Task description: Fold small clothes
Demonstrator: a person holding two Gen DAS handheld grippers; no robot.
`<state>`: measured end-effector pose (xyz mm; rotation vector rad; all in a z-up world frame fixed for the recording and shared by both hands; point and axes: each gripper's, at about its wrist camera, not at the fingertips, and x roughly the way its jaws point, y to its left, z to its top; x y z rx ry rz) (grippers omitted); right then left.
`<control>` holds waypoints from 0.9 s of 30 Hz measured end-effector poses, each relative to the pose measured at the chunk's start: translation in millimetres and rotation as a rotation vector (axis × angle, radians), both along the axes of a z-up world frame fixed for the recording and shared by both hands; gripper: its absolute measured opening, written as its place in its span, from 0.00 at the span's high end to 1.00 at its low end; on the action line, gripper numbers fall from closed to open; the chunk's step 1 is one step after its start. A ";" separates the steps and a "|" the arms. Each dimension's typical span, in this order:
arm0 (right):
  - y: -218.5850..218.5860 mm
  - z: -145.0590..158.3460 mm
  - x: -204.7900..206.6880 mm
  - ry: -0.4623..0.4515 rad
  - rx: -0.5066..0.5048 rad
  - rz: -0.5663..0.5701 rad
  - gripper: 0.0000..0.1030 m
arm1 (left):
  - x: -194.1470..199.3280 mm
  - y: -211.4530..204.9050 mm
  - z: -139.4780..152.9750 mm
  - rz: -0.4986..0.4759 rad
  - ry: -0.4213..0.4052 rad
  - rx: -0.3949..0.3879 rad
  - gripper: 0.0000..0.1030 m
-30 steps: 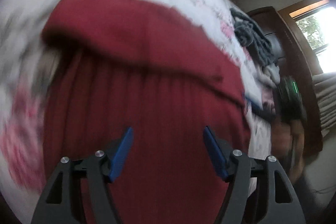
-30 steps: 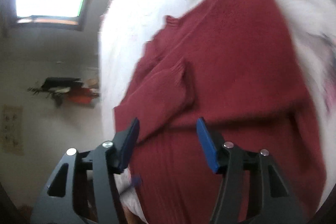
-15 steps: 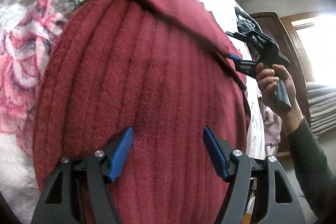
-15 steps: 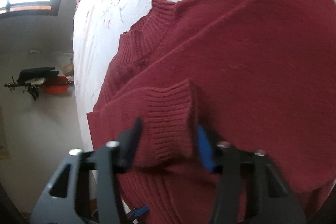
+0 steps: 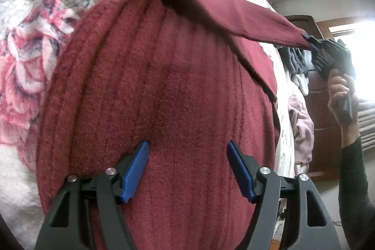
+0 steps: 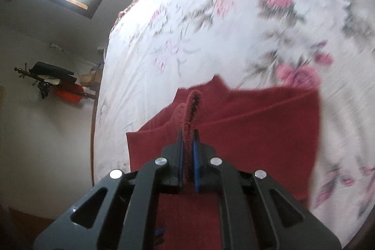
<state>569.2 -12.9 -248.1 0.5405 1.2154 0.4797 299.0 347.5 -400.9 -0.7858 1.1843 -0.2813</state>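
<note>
While my right gripper point(image 6: 188, 157) has its jaws clamped on the ribbed cuff point(image 6: 190, 109) of a dark red sweater point(image 5: 187, 109), the garment's sleeve point(image 5: 234, 8) stretches taut and lifted off the body of the knit, seen from the left wrist camera as a band running up and to the right to where the right gripper point(image 5: 313, 43) grips its end. The cuff stands on edge between the blue pads, poking out past their tips in the right wrist view. My left gripper point(image 5: 187, 156) hovers low over the ribbed body of the sweater with its jaws wide apart, the knit filling the gap between them and running on beyond both fingers; I cannot tell whether the pads touch the fabric. The sweater lies spread on a bed with a white floral cover point(image 6: 211, 27), pink roses showing to its left in the left wrist view. A person's hand point(image 5: 337, 90) in a dark sleeve holds the right gripper's handle beside the bed. More clothes, grey point(image 5: 296, 60) and pale pink point(image 5: 302, 125), sit heaped along the bed's far edge.
</note>
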 end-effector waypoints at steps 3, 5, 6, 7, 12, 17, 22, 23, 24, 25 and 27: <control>-21.2 5.3 -3.7 -0.024 -0.024 -0.018 0.95 | 1.9 3.4 3.1 0.017 0.020 -0.024 0.35; -37.7 -3.9 -7.2 -0.017 -0.032 -0.035 0.95 | 1.7 6.2 8.1 0.022 0.012 -0.050 0.35; -45.5 -10.9 -8.7 -0.010 -0.034 -0.042 0.95 | 2.4 7.3 15.3 0.018 -0.005 -0.052 0.35; -51.1 -19.2 -8.5 0.002 -0.038 -0.050 0.95 | 3.3 8.1 19.8 0.016 -0.016 -0.050 0.35; -68.9 -60.7 -11.6 0.041 -0.045 -0.079 0.95 | 23.9 21.8 45.1 0.013 -0.067 -0.038 0.35; -81.8 -96.0 -15.7 0.074 -0.049 -0.101 0.95 | 58.6 37.4 62.2 0.017 -0.113 0.001 0.35; -88.9 -120.1 -15.0 0.082 -0.043 -0.108 0.95 | 104.9 49.8 72.8 0.010 -0.147 0.052 0.35; -88.8 -123.0 -14.8 0.080 -0.047 -0.104 0.95 | 118.0 52.1 73.3 0.008 -0.148 0.064 0.35; -88.4 -127.6 -14.7 0.080 -0.055 -0.096 0.94 | 126.6 52.7 73.7 0.004 -0.149 0.072 0.35; -86.7 -135.6 -14.0 0.089 -0.085 -0.079 0.93 | 136.6 52.6 73.9 -0.001 -0.152 0.082 0.35; -88.6 -139.7 -13.1 0.084 -0.111 -0.070 0.87 | 164.1 59.3 74.4 -0.004 -0.146 0.104 0.35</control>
